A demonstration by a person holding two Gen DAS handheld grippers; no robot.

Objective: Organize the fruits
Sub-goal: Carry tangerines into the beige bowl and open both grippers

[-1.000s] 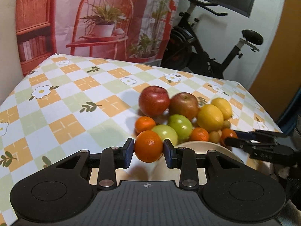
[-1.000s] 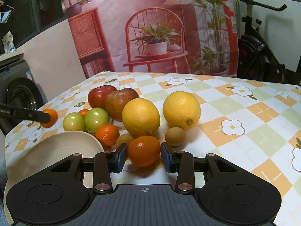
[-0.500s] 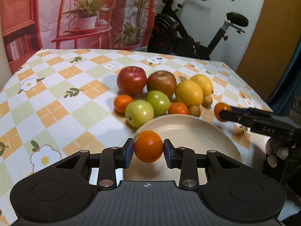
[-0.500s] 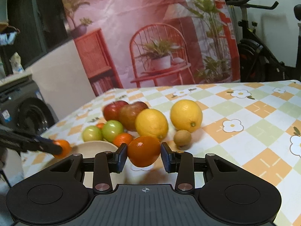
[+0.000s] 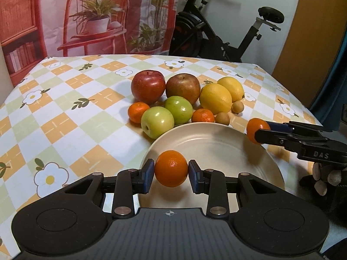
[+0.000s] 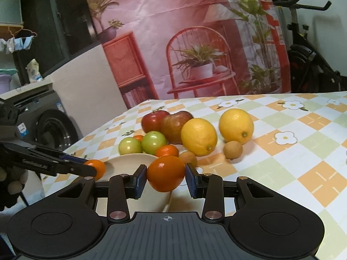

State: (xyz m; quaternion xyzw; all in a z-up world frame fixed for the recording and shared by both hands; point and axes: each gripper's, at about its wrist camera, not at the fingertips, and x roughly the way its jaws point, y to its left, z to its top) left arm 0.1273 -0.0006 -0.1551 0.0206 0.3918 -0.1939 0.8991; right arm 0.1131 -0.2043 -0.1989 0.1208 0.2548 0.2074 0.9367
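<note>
My left gripper [image 5: 171, 173] is shut on an orange mandarin [image 5: 171, 168] and holds it above the near left rim of the cream plate [image 5: 216, 143]. My right gripper [image 6: 166, 178] is shut on another mandarin [image 6: 166, 173], held above the plate's right edge [image 6: 130, 160]. The right gripper also shows in the left wrist view [image 5: 259, 131]; the left gripper shows in the right wrist view [image 6: 93, 169]. Beyond the plate lie two red apples [image 5: 148, 86], two green apples [image 5: 157, 121], two lemons [image 5: 215, 98], two more mandarins [image 5: 202, 116] and two small brown fruits [image 5: 222, 118].
The table carries a checkered cloth with flowers [image 5: 65, 99]. An exercise bike [image 5: 216, 32] stands behind the table's far edge. A washing machine [image 6: 49, 125] stands off the table's left side in the right wrist view.
Both grippers have lifted their mandarins off the table and drawn back toward me, so they now hang over opposite sides of the plate. The other fruits have not moved.
</note>
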